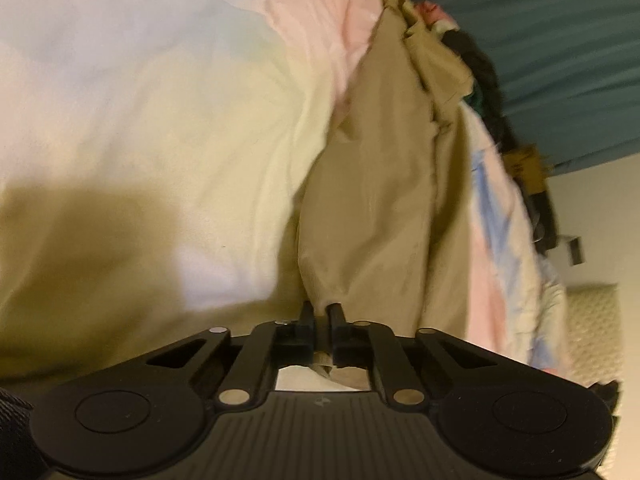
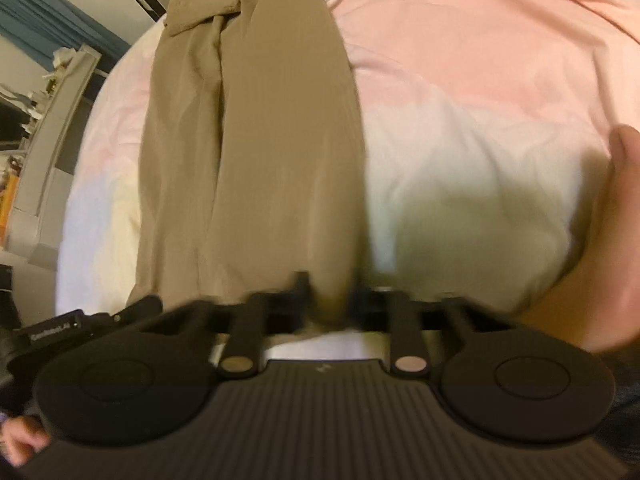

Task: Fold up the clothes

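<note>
Khaki cotton trousers (image 1: 372,200) lie lengthwise on pastel bedsheet (image 1: 140,120), running toward 12 o'clock. Left tool (image 1: 323,314) and right tool (image 2: 330,292) both clamped on near hem. Next: lift together, carry the hem to the far end.

trousers (image 2: 256,128) on bed sheet (image 2: 460,80) | shelf (image 2: 52,128) beside bed

bedsheet (image 2: 460,80) open right of trousers (image 2: 256,140) — clutter left.

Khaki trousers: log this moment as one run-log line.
garment: khaki trousers on pastel bedsheet | left gripper: shut on hem | right gripper: shut on hem | fold: not started
</note>
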### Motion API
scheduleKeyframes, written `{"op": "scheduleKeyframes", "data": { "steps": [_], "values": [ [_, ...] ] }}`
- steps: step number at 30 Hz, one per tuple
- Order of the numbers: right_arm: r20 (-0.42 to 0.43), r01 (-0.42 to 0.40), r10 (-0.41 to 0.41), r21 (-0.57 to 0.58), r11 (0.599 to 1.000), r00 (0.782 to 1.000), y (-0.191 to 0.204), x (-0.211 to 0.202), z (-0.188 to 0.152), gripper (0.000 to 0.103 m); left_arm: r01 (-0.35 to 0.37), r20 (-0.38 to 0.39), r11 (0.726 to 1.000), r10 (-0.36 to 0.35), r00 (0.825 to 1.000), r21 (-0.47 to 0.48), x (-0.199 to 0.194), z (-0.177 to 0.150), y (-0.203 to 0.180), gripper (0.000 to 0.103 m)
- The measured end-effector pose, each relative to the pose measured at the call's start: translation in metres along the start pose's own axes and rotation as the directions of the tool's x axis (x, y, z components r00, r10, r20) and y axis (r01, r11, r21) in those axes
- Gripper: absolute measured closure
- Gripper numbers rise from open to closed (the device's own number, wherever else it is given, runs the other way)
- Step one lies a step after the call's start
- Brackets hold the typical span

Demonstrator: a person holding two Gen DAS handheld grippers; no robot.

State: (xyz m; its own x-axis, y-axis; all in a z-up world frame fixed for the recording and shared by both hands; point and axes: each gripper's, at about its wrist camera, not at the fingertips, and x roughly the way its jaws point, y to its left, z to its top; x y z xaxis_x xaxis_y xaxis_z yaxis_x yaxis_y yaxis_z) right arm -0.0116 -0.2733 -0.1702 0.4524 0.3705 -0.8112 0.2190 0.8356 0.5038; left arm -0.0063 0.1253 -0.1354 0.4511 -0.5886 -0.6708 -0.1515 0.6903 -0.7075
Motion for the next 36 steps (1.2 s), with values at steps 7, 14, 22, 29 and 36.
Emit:
{"op": "scheduleKeyframes", "data": {
  "steps": [7,14,22,29,36],
  "values": [
    [0.17,-0.212,0.217,-0.046,0.976,0.961,0.021,-0.081,0.022,0.091,0.22,0.098,0.975,-0.22,0.971,0.009,-0.064,0.015,-0.035,0.098],
    [0.29,-0.33,0.367,-0.17,0.928,0.884,0.054,-0.159,0.035,0.092,0.32,0.191,0.939,-0.34,0.921,0.126,-0.128,0.007,-0.082,0.098],
    [0.273,-0.373,0.415,-0.194,0.908,0.868,0.016,-0.174,-0.044,0.092,0.353,0.202,0.932,-0.362,0.91,0.081,-0.166,-0.085,-0.028,0.098],
    [0.303,-0.391,0.408,-0.118,0.913,0.862,0.01,-0.153,-0.031,0.091,0.331,0.21,0.941,-0.338,0.917,0.068,-0.151,-0.067,-0.035,0.098],
    [0.368,-0.38,0.378,-0.072,0.922,0.849,0.042,-0.104,0.058,0.091,0.215,0.307,0.964,-0.254,0.917,0.153,-0.116,0.023,-0.084,0.098]
  ]
}}
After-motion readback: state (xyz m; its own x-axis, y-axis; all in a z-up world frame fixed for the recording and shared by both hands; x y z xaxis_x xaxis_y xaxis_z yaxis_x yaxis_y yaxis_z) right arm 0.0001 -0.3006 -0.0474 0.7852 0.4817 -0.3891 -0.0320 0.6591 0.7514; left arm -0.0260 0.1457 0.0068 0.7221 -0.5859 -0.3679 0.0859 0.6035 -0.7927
